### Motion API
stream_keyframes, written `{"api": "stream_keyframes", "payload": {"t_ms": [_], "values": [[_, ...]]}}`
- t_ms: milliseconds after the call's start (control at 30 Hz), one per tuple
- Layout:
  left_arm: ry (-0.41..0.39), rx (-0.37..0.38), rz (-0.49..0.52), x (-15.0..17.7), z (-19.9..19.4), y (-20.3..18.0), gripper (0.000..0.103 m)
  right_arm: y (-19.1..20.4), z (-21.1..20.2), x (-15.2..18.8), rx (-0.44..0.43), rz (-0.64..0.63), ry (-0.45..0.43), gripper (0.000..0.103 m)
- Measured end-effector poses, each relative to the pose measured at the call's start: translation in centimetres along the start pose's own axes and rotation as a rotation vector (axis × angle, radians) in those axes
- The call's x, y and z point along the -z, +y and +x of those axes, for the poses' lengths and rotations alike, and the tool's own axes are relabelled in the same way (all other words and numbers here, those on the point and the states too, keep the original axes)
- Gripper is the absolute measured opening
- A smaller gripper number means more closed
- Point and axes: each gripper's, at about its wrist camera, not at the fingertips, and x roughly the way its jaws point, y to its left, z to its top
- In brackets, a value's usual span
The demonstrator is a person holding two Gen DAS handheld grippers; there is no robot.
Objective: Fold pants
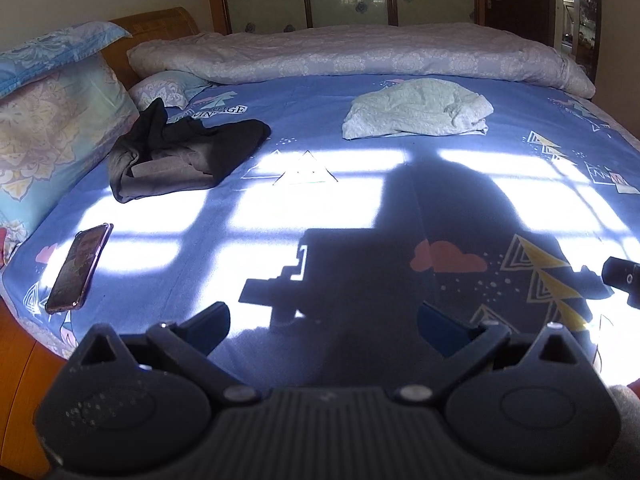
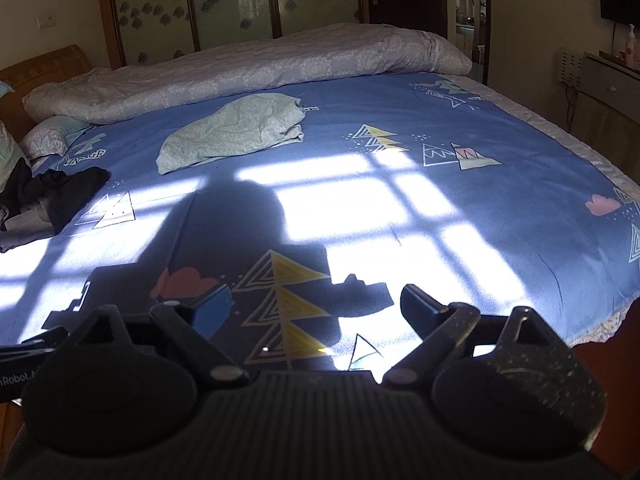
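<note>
Both grippers hover over the near edge of the bed (image 2: 440, 128), nothing in either. The left gripper (image 1: 322, 324) has its jaws spread wide and empty; the right gripper (image 2: 316, 306) likewise has jaws released, only sheet between them.

Pants: probably the dark crumpled heap (image 1: 180, 148) at the far left by the pillows (image 1: 52, 128), bunched and unfolded. Hedge: the backlight is harsh and I can't make out legs or a waistband. The pale green bundle (image 1: 416, 110) mid-bed, in front of the rolled duvet (image 1: 360, 54), could be another garment, roughly folded already.

Step in hand, my read: between pieces, pre-grasp. The next move calls for reaching left and far, taking the dark heap at two points and dragging it onto the open sheet to flatten. Watch the phone (image 1: 78, 268) at the left edge.
</note>
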Motion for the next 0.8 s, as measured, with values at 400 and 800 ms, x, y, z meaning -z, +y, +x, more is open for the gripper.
{"api": "stream_keyframes", "payload": {"t_ms": [400,800], "values": [[0.001,0.003,0.059,-0.1,-0.4,-1.3,0.103,-0.2,-0.2,-0.3,0.007,-0.007,-0.009,0.094],[-0.020,-0.093,0.087,-0.2,-0.8,-1.7,0.103,-0.2,-0.6,-0.3,0.015,-0.020,-0.038,0.094]]}}
